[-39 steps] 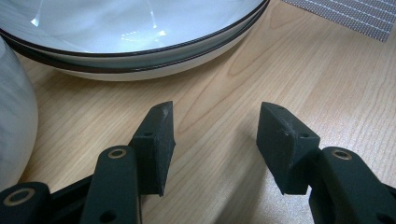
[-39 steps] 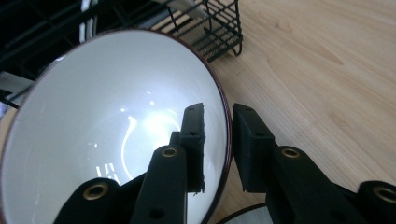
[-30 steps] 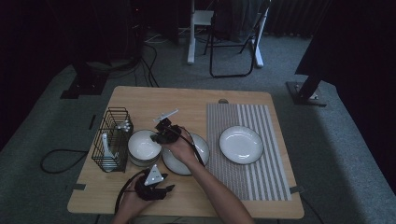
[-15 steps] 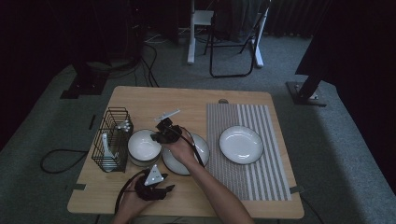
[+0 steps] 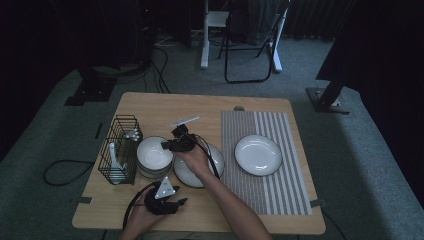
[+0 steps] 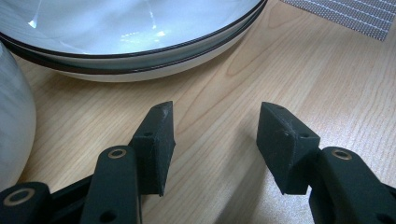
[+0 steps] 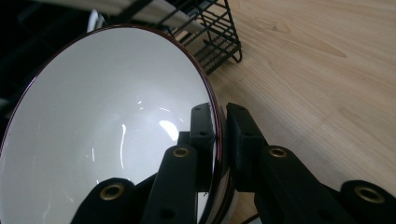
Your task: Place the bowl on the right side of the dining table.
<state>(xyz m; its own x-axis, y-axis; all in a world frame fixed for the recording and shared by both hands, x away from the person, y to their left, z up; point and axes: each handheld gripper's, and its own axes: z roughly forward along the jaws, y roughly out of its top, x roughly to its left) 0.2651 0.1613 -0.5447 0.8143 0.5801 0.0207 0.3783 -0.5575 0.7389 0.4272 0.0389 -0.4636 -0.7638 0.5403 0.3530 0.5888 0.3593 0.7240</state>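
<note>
While nothing had shifted across the last second, with both my hands and every dish where they had been, the hold itself was what counted. Nearest me, my left claw [image 5: 176,202] rested low at the front of the desk [image 5: 150,105], its jaws apart with only bare wood between them, and the stacked plates [image 6: 140,51] lay just beyond its tips. Farther out, my right claw [image 5: 165,145] was clamped on the rim of the top bowl [image 7: 107,121], one pad inside the white wall and the other outside it, the dark edge pinched between them. That bowl sat on the bowl stack [image 5: 154,157], between the wire rack [image 5: 120,150] and the plates. Beyond them, a single plate [image 5: 258,155] lay on the striped mat [image 5: 280,190]. I judged the grip settled and the bowl not yet lifted, so raising it looked like the next thing.
</note>
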